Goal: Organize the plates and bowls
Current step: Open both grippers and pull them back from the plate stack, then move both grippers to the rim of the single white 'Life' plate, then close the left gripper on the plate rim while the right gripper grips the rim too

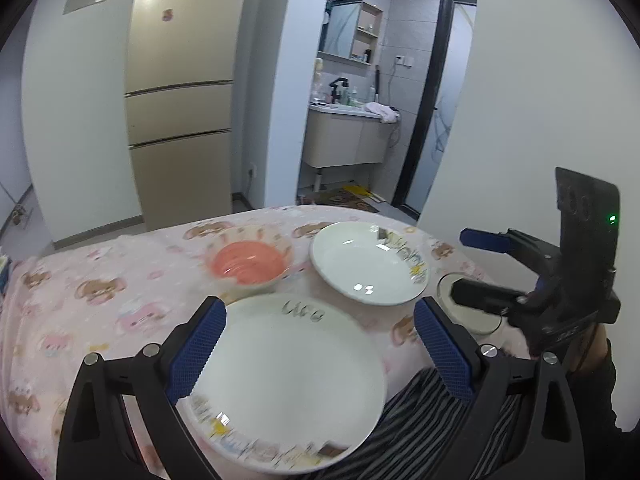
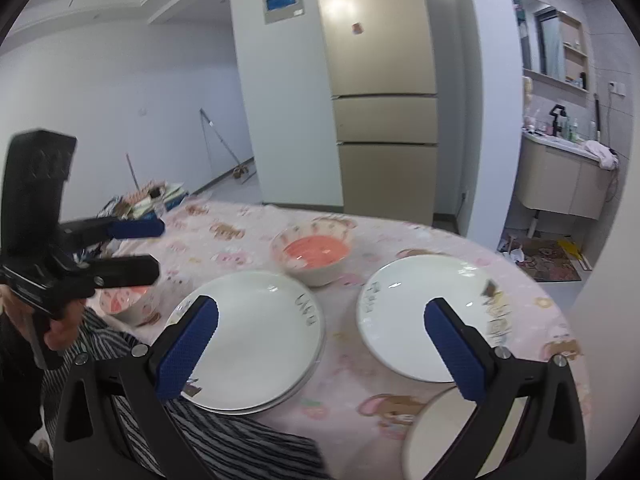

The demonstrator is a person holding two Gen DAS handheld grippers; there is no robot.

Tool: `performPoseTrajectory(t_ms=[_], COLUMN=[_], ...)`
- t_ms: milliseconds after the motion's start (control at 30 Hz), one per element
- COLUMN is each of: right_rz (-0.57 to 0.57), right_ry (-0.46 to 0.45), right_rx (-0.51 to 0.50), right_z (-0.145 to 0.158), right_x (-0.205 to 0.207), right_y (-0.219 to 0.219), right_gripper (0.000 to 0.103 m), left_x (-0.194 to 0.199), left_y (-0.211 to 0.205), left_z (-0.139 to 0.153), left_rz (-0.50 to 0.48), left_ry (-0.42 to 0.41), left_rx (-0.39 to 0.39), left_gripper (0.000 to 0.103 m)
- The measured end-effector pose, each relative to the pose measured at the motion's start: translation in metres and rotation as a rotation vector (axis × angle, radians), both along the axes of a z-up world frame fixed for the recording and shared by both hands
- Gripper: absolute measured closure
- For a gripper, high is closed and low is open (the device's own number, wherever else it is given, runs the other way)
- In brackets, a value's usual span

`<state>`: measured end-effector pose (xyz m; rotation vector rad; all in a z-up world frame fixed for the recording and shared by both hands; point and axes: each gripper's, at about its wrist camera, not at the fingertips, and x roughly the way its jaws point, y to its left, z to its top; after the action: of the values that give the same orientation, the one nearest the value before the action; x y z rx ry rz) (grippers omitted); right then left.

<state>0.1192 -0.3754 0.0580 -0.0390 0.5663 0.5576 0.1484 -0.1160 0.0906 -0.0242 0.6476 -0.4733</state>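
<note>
Two tools are held above the worktop (image 2: 344, 364), each with its jaws spread wide and nothing between the pads. No earlier state is assessed here.

The left tool (image 1: 320, 344) is positioned directly over the near plate (image 1: 288, 380), which lies just below and ahead of its fingers at the worktop's front edge; in the right wrist view a second rim shows beneath this plate, so it is judged to be stacked. The right tool (image 2: 322, 340) is framed between the near plate and the right plate (image 2: 424, 316), with a further rim (image 2: 424, 428) just beneath its right finger.

Beyond both plates, the pink bowl (image 1: 250, 262) is set near the middle of the worktop. A second small bowl (image 2: 126, 300) is seen under the left tool, at the left.

The right plate is judged the likely next item; the right tool is nearer to it.
</note>
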Motion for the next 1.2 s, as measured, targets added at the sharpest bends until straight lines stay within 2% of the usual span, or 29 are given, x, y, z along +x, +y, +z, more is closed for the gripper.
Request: performPoseTrajectory(t_ms=[200,333,567,700,767,867,933,1033,1100,1200], right_rz=[-0.089,-0.114,-0.149,-0.205,-0.216,-0.223,-0.226,-0.203,-0.184,-0.187], right_ry=[-0.007,0.015,0.151,0.218,0.258,0.307,0.350,0.420,0.452,0.462], right_rx=[0.031,0.010,0.017,0.032,0.064,0.019,-0.010,0.000,0.000,-0.023], right_z=[0.022,0.025,-0.007,-0.026,-0.035,-0.051,-0.065,-0.085,-0.097,-0.108], right_x=[0.018,0.038,0.089,0.114,0.127,0.145,0.155,0.170,0.177,0.183], right_y=[-0.049,-0.067,-0.097,-0.118,-0.129,-0.136,-0.140,-0.146,-0.147,-0.148], right_gripper=[0.000,0.000,0.000,0.000,0.001,0.012,0.020,0.040,0.053,0.062], left_x=[0.046,0.077,0.115,0.139,0.150,0.164,0.172,0.181,0.187,0.193], left_y=[-0.032,-0.052,-0.091,-0.113,-0.121,-0.129,-0.134,-0.135,-0.135,-0.136], left_z=[0.005,0.001,-0.026,-0.050,-0.061,-0.078,-0.090,-0.107,-0.117,-0.125], left_rz=[-0.027,0.002,-0.039,0.030,0.031,0.041,0.040,0.064,0.071,0.091], left_ry=[0.088,0.105,0.196,0.245,0.280,0.339,0.374,0.430,0.466,0.475], left_rx=[-0.055,-0.040,0.013,0.053,0.031,0.050,0.071,0.059,0.046,0.061], left_gripper=[0.006,0.006,0.006,0.006,0.006,0.008,0.015,0.023,0.025,0.025])
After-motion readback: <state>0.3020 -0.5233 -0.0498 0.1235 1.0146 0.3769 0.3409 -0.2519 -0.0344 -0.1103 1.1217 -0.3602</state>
